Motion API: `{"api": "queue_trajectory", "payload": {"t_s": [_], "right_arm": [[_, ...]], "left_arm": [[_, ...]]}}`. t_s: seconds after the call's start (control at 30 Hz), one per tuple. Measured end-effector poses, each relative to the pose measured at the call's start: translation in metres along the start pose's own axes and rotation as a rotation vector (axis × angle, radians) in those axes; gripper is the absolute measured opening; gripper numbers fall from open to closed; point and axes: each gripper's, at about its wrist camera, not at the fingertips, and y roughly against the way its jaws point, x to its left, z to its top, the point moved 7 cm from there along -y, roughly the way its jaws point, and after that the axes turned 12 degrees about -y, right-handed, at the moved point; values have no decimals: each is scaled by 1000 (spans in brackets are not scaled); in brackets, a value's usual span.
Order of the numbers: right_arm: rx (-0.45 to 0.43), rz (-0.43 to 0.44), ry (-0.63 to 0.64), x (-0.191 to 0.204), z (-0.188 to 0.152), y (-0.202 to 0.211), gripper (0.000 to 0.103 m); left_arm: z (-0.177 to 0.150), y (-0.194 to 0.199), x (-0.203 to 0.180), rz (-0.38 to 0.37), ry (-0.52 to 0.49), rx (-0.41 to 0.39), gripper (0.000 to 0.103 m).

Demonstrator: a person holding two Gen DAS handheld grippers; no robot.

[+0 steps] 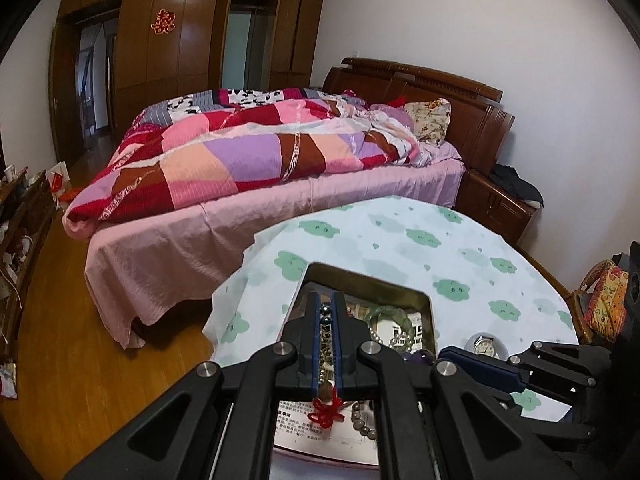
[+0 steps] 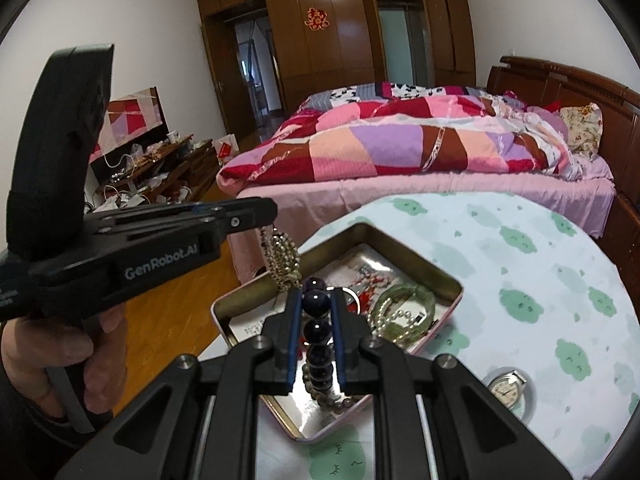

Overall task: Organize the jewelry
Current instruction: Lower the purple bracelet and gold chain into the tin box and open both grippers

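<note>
Currently the left claw (image 2: pixel 272 216) pinches a dangling bead chain (image 2: pixel 282 258) and the right claw (image 2: pixel 316 312) clamps a dark bead bracelet (image 2: pixel 316 328) above the tin (image 2: pixel 420 264); loosened pressure risks either strand snagging or missing it.

**Jewelry gathered at the tin**

We see an open rectangular metal tin (image 2: pixel 416 258) holding a pale green bangle (image 2: pixel 412 300) and a pearl strand (image 2: pixel 396 320) at its 3 o'clock side. A dark purple bead bracelet (image 2: pixel 316 330) is pinched upright over the tin's 6 o'clock edge. A small-bead string (image 2: pixel 282 262) dangles at 10 o'clock. A wristwatch (image 2: pixel 507 390) lies outside, at 4 o'clock.
</note>
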Motion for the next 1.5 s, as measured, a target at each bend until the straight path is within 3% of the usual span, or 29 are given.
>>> {"api": "queue_trajectory", "payload": {"t_s": [0.7, 1.5], "right_arm": [[58, -44, -32, -16, -19, -21, 16], [77, -77, -31, -27, -24, -34, 16]], "left_arm": [[-45, -48, -3, 16, -11, 134, 4], [-61, -62, -1, 27, -15, 171, 5]]}}
